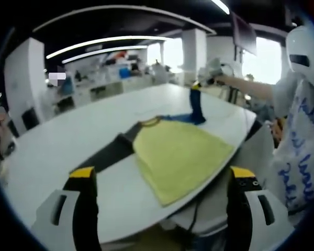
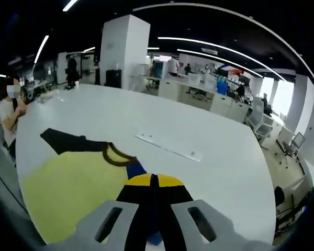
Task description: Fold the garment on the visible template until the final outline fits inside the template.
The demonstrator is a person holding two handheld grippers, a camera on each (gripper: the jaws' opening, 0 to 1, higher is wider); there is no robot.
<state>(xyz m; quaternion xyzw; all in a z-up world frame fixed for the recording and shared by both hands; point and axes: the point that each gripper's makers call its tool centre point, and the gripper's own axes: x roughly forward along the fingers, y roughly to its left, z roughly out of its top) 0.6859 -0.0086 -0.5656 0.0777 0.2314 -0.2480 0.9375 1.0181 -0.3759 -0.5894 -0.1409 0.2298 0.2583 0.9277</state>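
From my left gripper (image 1: 162,183), whose jaws stand wide apart with nothing between them, the yellow garment (image 1: 180,151) lies just ahead on the white table (image 1: 68,141), its near corner reaching the table's edge. Its black sleeve (image 1: 107,151) runs out to the left of the claw. Farther on, at the collar side, a blue sleeve (image 1: 198,107) is pulled up off the cloth by my right gripper.

In the right gripper view, the right gripper (image 2: 153,191) has its jaws pressed together with blue fabric showing beneath them, so I judge it is clamped on that sleeve. The collar (image 2: 118,154) sits just ahead and left, and a flat white strip (image 2: 167,146) lies beyond.

I read this as the sleeve fold in progress (the template itself I cannot make out). Next, I would carry the blue sleeve across onto the yellow body and release it flat.
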